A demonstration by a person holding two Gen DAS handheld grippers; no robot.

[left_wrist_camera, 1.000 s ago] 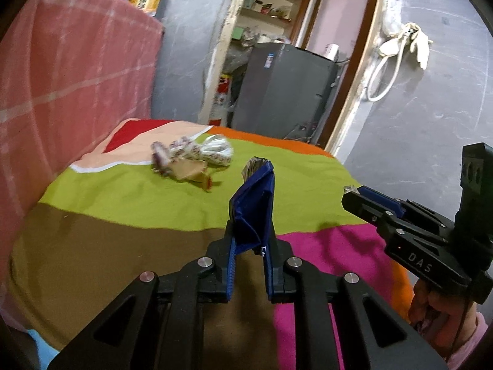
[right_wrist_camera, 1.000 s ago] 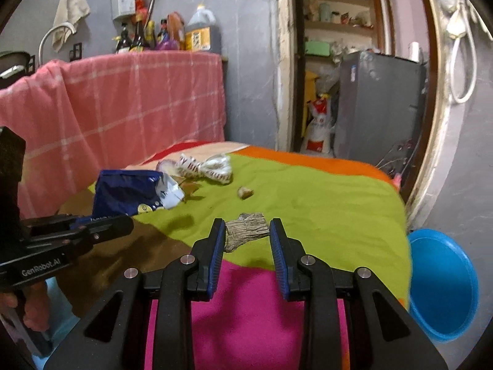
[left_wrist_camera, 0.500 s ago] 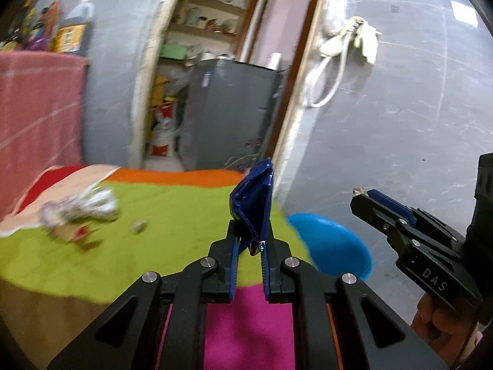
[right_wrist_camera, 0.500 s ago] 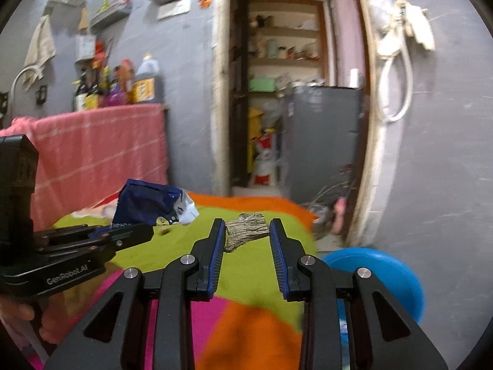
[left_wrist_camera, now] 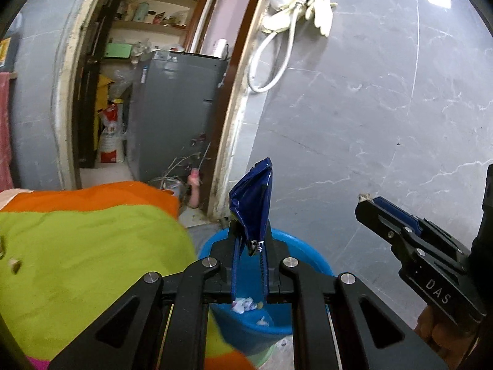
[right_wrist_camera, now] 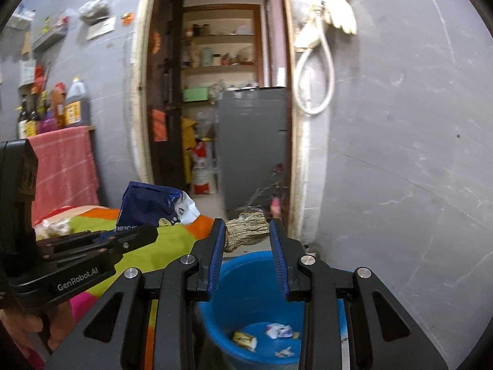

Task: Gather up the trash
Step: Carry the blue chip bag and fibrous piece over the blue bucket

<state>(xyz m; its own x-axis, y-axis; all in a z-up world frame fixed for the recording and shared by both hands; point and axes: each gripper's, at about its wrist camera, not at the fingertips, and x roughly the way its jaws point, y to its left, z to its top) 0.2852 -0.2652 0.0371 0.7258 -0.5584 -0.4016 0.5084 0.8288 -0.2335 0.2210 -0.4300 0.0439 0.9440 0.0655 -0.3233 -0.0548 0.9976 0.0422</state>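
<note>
My left gripper (left_wrist_camera: 250,240) is shut on a dark blue snack wrapper (left_wrist_camera: 252,203) that stands up between its fingers, above the blue tub (left_wrist_camera: 295,246). My right gripper (right_wrist_camera: 248,237) is shut on a crumpled brown paper scrap (right_wrist_camera: 245,231), held over the same blue tub (right_wrist_camera: 246,280). The tub holds a few bits of trash (right_wrist_camera: 277,331). The left gripper with its wrapper (right_wrist_camera: 154,206) shows at the left of the right wrist view. The right gripper (left_wrist_camera: 366,205) shows at the right of the left wrist view.
The bed with a green and orange cover (left_wrist_camera: 77,246) lies to the left, a small scrap (left_wrist_camera: 14,265) on it. More wrappers (right_wrist_camera: 52,226) lie far left. A grey wall (left_wrist_camera: 369,108) rises behind the tub. A doorway with a grey fridge (left_wrist_camera: 175,108) is beyond.
Both grippers have swung right from the bed to above the blue tub, each keeping hold of its piece of trash.
</note>
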